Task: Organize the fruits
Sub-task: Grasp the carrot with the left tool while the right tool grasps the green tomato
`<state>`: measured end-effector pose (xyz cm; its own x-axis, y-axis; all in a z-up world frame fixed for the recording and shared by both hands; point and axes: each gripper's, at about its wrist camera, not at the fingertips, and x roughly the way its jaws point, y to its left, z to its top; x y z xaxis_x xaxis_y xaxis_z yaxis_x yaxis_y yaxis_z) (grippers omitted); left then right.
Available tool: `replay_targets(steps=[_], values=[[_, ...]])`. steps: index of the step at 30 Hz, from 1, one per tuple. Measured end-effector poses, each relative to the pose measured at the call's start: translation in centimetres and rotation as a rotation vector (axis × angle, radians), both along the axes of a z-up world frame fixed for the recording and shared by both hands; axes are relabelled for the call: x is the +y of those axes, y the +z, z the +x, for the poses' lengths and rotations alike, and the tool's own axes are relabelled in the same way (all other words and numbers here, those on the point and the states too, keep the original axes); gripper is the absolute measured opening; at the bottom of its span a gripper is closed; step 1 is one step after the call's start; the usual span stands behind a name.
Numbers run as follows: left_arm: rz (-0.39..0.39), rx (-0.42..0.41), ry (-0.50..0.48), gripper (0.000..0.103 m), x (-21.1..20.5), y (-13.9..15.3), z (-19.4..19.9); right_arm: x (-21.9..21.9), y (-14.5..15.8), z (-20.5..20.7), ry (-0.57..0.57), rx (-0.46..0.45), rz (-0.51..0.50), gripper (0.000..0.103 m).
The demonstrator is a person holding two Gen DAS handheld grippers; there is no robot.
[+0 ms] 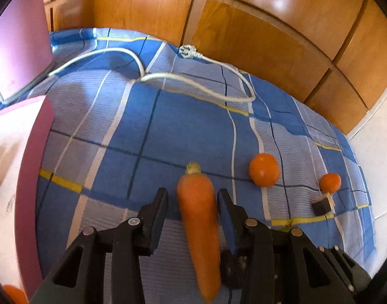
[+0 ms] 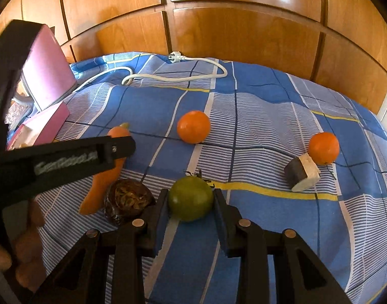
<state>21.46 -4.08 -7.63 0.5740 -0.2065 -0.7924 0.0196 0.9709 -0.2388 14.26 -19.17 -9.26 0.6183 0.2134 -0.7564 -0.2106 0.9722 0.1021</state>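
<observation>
The carrot [image 1: 198, 228] lies lengthwise between the fingers of the left gripper [image 1: 192, 198] above the checked bed cover [image 1: 142, 126]; one finger touches its side and a gap shows at the other, so I cannot tell whether it is clamped. It looks stiff, fairly heavy and smooth, best held across its thick upper half. The green tomato [image 2: 190, 197] sits on the cover, pinched at its widest part by the right gripper [image 2: 189, 200]; likely soft-skinned, it wants light pressure, while two oranges [image 2: 193, 126] lie beyond.
</observation>
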Motion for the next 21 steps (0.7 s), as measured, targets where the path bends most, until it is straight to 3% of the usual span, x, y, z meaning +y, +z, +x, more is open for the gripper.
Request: replay_targets(steps=[2, 8, 21], values=[[0.007, -0.007, -0.014, 0.032, -0.1, 0.0, 0.2, 0.0, 0.0, 0.1, -0.001, 0.001, 0.004, 0.035], [0.003, -0.023, -0.026, 0.032, 0.3, 0.1, -1.3, -0.5, 0.1, 0.1, -0.005, 0.004, 0.037, 0.034], [0.008, -0.022, -0.063, 0.032, 2.0, 0.2, -9.9, -1.9, 0.3, -2.0, -0.023, 0.028, 0.083, 0.033]])
